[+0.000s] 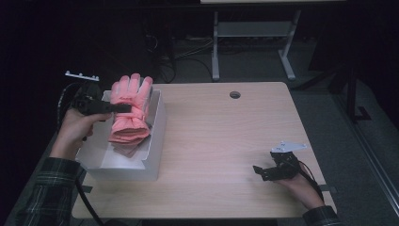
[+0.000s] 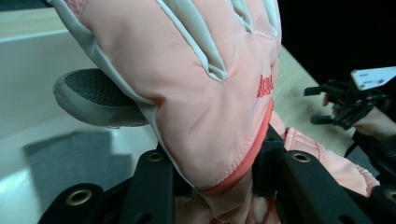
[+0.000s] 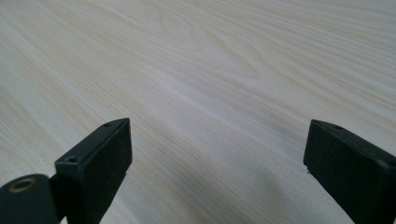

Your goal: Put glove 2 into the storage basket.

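**Pink glove held over a white box**

Over the white box (image 1: 141, 162) at the left side of the table (image 1: 226, 141), the left gripper (image 1: 123, 108) squeezes a pink glove (image 1: 131, 110). In the left gripper view its two black jaws press on the glove's cuff from both sides, and the glove fingers run off the top of the picture. The grey thumb (image 2: 95, 98) sticks out to the side. The lower part of the glove is hidden behind the jaws. Something grey lies in the box under the glove, but it is too dim to tell what it is.

The right gripper (image 1: 263, 172) rests low near the front right of the table, well apart from the glove. Its jaws stand wide apart with only bare wood between them.

The table is pale wood with a small round hole (image 1: 235, 94) near the back. The room behind is very dark. Grey table legs (image 1: 215, 47) and some cables (image 1: 188, 49) on the floor can just be made out.
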`<state>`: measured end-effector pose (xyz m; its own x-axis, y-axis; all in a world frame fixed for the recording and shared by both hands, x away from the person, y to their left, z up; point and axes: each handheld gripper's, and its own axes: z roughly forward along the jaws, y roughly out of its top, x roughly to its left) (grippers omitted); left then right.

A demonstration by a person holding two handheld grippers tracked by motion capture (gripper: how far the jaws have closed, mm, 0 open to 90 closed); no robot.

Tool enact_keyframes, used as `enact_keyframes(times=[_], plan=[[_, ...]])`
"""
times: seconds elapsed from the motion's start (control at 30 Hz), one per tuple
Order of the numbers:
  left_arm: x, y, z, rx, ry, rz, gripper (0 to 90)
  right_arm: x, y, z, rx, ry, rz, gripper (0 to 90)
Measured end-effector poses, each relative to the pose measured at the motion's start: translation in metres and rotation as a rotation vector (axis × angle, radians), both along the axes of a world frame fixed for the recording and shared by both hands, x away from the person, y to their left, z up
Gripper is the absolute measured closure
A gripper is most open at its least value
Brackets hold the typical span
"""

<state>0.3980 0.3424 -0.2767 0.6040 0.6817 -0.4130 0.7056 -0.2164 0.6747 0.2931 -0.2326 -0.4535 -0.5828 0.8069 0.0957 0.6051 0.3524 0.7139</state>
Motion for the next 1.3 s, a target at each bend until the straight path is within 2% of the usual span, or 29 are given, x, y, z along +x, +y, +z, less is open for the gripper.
enact_keyframes(times=[0.07,0.23,0.27,0.3,0.37,0.4,0.43,0.53,0.63,0.8,0.97,1.07,1.13,1.27,1.3], plan=[[0.003,0.007,-0.009,0.024,0.018,0.011,66.3,0.0,0.0,0.001,0.002,-0.002,-0.001,7.6],[0.007,0.009,-0.021,0.053,0.045,0.018,66.3,0.001,0.0,0.0,-0.004,-0.008,0.004,7.6],[0.009,0.008,-0.024,0.064,0.056,0.021,66.3,0.001,0.0,0.0,-0.003,-0.006,0.003,7.6],[0.011,0.007,-0.032,0.092,0.069,0.027,66.3,0.001,0.0,0.0,-0.002,-0.01,0.006,7.6],[0.013,0.006,-0.036,0.095,0.081,0.029,66.3,0.001,0.0,0.0,-0.001,-0.01,0.005,7.6],[0.016,0.005,-0.045,0.112,0.101,0.023,66.3,0.001,0.0,0.001,0.0,-0.009,0.002,7.6],[0.016,0.005,-0.045,0.112,0.101,0.023,66.3,0.001,-0.001,0.001,0.0,-0.006,0.001,7.6],[0.021,0.0,-0.06,0.149,0.133,0.014,66.3,0.001,-0.001,0.001,0.001,-0.004,0.001,7.6],[0.023,-0.002,-0.067,0.149,0.146,0.012,66.3,0.001,-0.001,0.001,0.001,-0.005,0.001,7.6],[0.027,-0.009,-0.085,0.179,0.178,-0.012,66.2,0.001,-0.001,0.001,0.001,-0.002,0.0,7.4],[0.029,-0.017,-0.094,0.184,0.195,-0.018,66.0,0.001,-0.001,0.002,-0.001,-0.004,0.0,7.4],[0.032,-0.02,-0.103,0.177,0.216,-0.016,65.7,0.0,-0.001,0.002,0.003,-0.006,0.004,7.4],[0.033,-0.02,-0.114,0.17,0.245,-0.032,65.4,0.0,0.0,0.002,0.003,-0.006,0.005,7.4],[0.034,-0.021,-0.123,0.151,0.255,-0.037,64.8,0.0,-0.001,0.002,0.002,-0.003,0.003,7.4],[0.035,-0.02,-0.124,0.158,0.259,-0.046,64.7,0.001,0.0,0.002,0.002,-0.003,0.003,7.4]])
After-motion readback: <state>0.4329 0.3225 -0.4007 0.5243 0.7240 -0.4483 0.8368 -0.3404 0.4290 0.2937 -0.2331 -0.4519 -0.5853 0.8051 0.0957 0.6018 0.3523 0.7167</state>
